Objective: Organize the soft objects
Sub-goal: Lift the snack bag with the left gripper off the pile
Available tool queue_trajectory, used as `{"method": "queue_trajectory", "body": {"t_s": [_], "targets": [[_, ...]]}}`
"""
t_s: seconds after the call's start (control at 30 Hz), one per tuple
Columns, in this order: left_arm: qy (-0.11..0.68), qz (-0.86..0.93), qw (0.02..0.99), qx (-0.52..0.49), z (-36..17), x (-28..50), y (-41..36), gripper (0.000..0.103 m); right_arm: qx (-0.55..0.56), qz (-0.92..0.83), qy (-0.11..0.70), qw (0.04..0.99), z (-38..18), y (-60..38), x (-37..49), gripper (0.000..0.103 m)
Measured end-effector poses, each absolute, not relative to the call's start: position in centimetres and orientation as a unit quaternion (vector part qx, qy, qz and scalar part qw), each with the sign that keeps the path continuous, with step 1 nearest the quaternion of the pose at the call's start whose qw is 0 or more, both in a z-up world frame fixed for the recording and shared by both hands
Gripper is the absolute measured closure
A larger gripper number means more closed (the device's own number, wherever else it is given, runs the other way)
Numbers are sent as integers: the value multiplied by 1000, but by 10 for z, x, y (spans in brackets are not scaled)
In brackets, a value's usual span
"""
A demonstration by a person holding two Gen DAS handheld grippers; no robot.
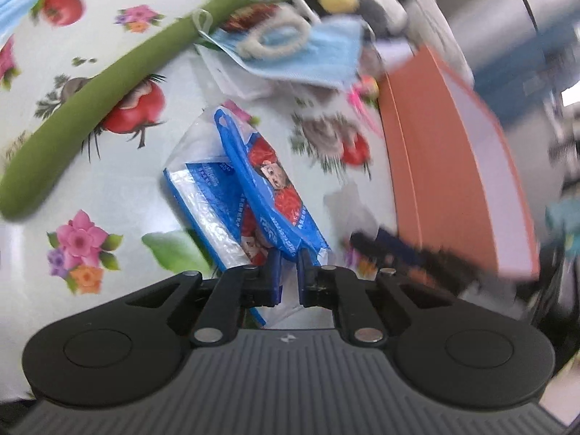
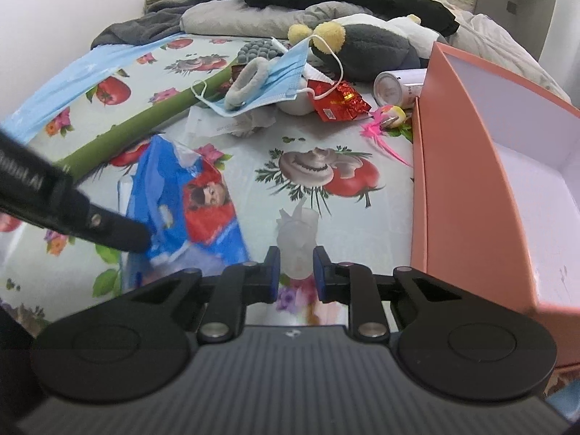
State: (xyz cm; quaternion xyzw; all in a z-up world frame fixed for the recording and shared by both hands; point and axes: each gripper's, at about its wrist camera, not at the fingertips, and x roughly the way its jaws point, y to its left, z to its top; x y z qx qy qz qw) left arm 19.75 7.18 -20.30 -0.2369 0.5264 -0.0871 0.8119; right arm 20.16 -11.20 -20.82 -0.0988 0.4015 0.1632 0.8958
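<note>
A flowered tablecloth (image 2: 253, 195), printed with tomatoes and mushrooms, is spread over the surface. On it are laid a long green roll (image 2: 145, 123), a blue and red plastic packet (image 2: 195, 203), a blue face mask (image 2: 279, 79) with a grey hair tie (image 2: 246, 83) on top, a red wrapper (image 2: 337, 103), a pink feathered toy (image 2: 380, 127), a white can (image 2: 398, 87) on its side, and an orange box (image 2: 464, 188) at the right edge.

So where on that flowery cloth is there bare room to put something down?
Bare cloth lies between the blue packet and the orange box. The far end is crowded: face mask, red wrapper, plush toy.
</note>
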Motion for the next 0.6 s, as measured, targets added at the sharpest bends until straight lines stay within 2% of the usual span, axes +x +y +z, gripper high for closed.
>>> {"method": "queue_trajectory", "body": {"t_s": [0.17, 0.37, 0.43, 0.47, 0.5, 0.53, 0.6], "targets": [[556, -136, 803, -163, -204, 192, 69, 92, -96, 165, 407, 893, -208, -115, 190, 79], [549, -131, 810, -158, -204, 185, 70, 90, -52, 167, 418, 891, -212, -126, 188, 73], [542, -119, 812, -180, -208, 182, 71, 84, -41, 169, 421, 890, -211, -128, 189, 68], [537, -113, 814, -191, -208, 181, 71, 75, -37, 170, 419, 891, -210, -129, 189, 65], [532, -106, 816, -201, -209, 179, 72, 65, -35, 169, 418, 892, -210, -130, 189, 58], [525, -96, 819, -210, -209, 176, 73, 61, -35, 168, 417, 893, -209, -130, 189, 51], [513, -79, 825, -222, -208, 172, 72, 56, -30, 168, 413, 894, -208, -131, 189, 48]]}}
